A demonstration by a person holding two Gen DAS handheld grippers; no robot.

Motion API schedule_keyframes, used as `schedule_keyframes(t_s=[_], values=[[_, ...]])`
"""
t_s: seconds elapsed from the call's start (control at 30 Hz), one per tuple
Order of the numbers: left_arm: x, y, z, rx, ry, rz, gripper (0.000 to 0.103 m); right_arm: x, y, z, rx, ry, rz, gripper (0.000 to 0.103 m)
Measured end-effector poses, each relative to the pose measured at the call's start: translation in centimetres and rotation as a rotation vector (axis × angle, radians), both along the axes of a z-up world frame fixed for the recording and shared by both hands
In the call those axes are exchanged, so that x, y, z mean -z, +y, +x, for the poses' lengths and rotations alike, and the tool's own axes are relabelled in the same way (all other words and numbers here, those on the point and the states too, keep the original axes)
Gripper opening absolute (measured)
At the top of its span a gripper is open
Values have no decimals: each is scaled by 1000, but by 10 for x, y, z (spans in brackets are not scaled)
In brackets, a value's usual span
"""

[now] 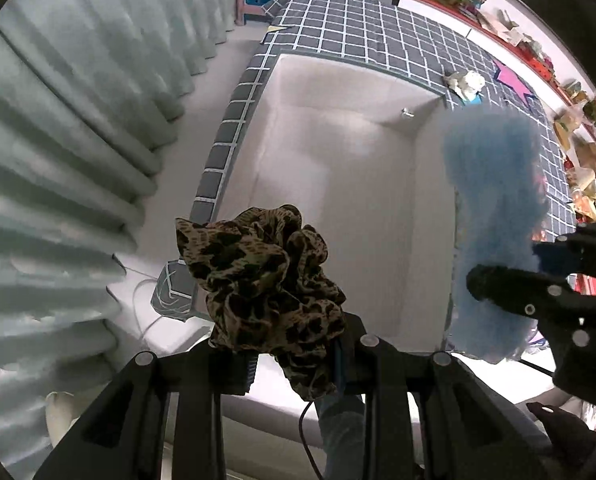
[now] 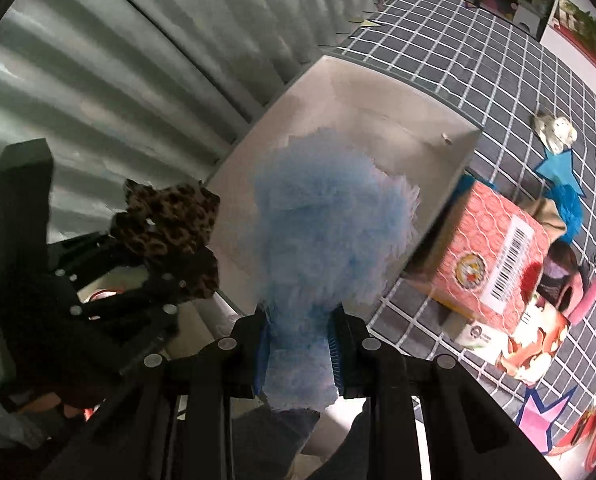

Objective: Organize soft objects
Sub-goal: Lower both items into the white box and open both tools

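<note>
1. Left gripper (image 1: 294,356) is what I check first: its jaws are nearly together and clamped on a leopard-print scrunchie (image 1: 262,280), pinching a thin fold of it between the blue pads.
2. My right gripper (image 2: 296,344) is clenched tight on a blue fluffy duster head (image 2: 322,216); the pads sink into its lower end.
3. I see both grippers pointing steeply down over a white open box (image 1: 338,152). The scrunchie hangs over the box's near left corner, the blue piece over its right side.
4. I read the blue piece as long and oval, its long axis running from the jaws out toward the far side of the box, with the free end farthest from me.
5. I find no clear long axis on the scrunchie: it is a bunched, ruffled ring of thin fabric, brown and black spotted, rising out of the jaws.
6. The blue piece is soft, shaggy pile with a blurred edge. The box is smooth and pale with plain walls.
7. I see the box sitting on a grey cloth with a white grid (image 1: 378,32). A small white plush toy (image 1: 464,84) lies on the cloth beyond the box, and a red patterned carton (image 2: 494,252) stands just right of it.
</note>
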State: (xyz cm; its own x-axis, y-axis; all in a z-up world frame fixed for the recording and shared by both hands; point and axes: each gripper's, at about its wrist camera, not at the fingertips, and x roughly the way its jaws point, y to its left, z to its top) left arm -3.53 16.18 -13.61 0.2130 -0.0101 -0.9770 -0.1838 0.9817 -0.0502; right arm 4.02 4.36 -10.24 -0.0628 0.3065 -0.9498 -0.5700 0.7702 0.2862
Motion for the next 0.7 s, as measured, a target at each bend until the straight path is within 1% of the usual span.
schedule_keyframes(t_s=[0.27,0.7], values=[[7,3,7,-6,18,-7,31,-1,16,0,-11,-2,-7,26],[15,7,10,-1,43,-17,31,9,16,6,11,23,-10,26]])
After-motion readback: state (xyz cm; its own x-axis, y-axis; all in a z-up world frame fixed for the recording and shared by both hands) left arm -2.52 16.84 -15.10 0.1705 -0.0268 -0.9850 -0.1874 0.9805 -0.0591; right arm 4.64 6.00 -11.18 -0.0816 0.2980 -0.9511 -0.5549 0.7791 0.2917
